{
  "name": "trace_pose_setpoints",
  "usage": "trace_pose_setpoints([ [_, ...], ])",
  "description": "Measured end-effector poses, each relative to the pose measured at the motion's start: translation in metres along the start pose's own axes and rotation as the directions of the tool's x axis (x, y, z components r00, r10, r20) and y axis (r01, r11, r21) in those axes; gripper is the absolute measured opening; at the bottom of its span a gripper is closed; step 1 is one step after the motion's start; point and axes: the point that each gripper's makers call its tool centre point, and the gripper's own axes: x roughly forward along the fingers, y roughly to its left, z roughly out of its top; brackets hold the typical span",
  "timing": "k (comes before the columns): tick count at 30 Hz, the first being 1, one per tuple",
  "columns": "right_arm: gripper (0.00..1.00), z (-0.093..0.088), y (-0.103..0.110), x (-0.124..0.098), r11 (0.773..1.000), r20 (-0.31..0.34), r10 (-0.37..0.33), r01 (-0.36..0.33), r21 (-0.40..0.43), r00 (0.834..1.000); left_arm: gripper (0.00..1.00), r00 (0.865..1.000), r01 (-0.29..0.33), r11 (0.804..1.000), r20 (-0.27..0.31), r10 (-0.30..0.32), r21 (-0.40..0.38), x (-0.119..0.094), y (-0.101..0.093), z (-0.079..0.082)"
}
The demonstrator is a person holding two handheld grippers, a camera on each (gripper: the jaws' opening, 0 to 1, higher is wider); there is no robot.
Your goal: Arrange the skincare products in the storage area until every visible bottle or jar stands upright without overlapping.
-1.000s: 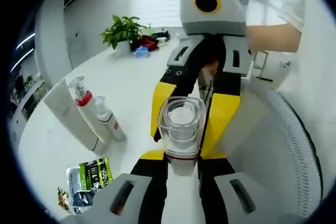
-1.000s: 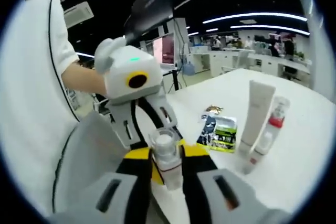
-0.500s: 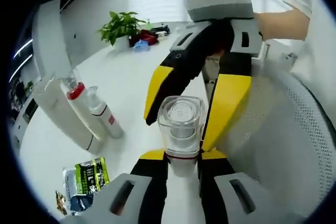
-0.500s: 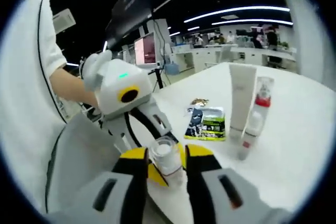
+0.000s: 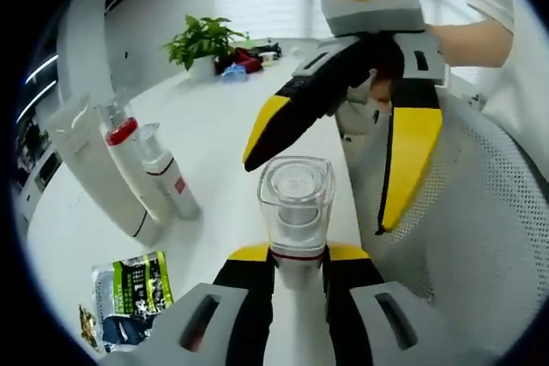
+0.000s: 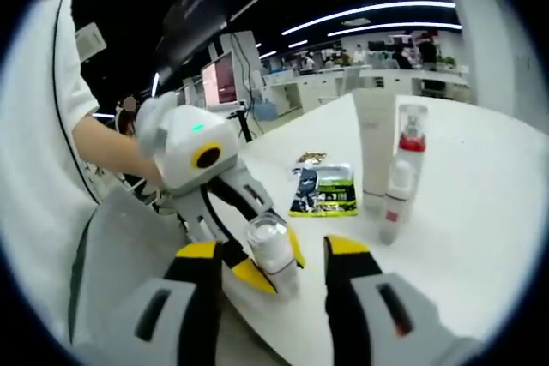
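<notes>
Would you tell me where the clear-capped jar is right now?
The jar is near the table edge, clamped in the left gripper; the right gripper stands open around it.

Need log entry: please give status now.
Left claw shut on clear-capped bottle. Right claw open. Tube and two bottles upright, nothing blocking.

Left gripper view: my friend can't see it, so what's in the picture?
The left tongs grip a clear-capped bottle upright near the white table's edge. The right tongs hang open just beyond it. A white tube and two small bottles stand left, above a green packet.
</notes>
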Motion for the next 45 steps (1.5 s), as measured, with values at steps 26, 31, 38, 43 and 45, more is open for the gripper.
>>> trace_pose_setpoints([
  [26, 0.74, -0.017, -0.048, -0.027, 0.98, -0.008, -0.184, 0.184, 0.081, 0.983, 0.18, 0.999, -0.04, 0.999, 0.017, 0.04, 0.002, 0.01, 0.047, 0.001],
  [31, 0.74, -0.017, -0.049, -0.029, 0.977, -0.006, -0.194, 0.194, 0.089, 0.981, 0.19, 0.998, -0.057, 0.998, 0.008, 0.057, 0.01, 0.013, 0.063, 0.002],
  [38, 0.75, -0.016, -0.052, -0.031, 0.974, -0.009, -0.208, 0.208, 0.085, 0.978, 0.19, 0.996, -0.089, 0.996, -0.005, 0.089, 0.011, 0.015, 0.095, 0.005],
  [43, 0.75, -0.017, -0.055, -0.033, 0.972, -0.011, -0.217, 0.217, 0.091, 0.976, 0.19, 0.995, -0.098, 0.995, -0.007, 0.098, -0.001, 0.018, 0.111, 0.007],
  [45, 0.75, -0.017, -0.055, -0.033, 0.971, -0.011, -0.219, 0.219, 0.092, 0.976, 0.19, 0.995, -0.099, 0.995, -0.011, 0.099, 0.0, 0.02, 0.114, 0.008],
])
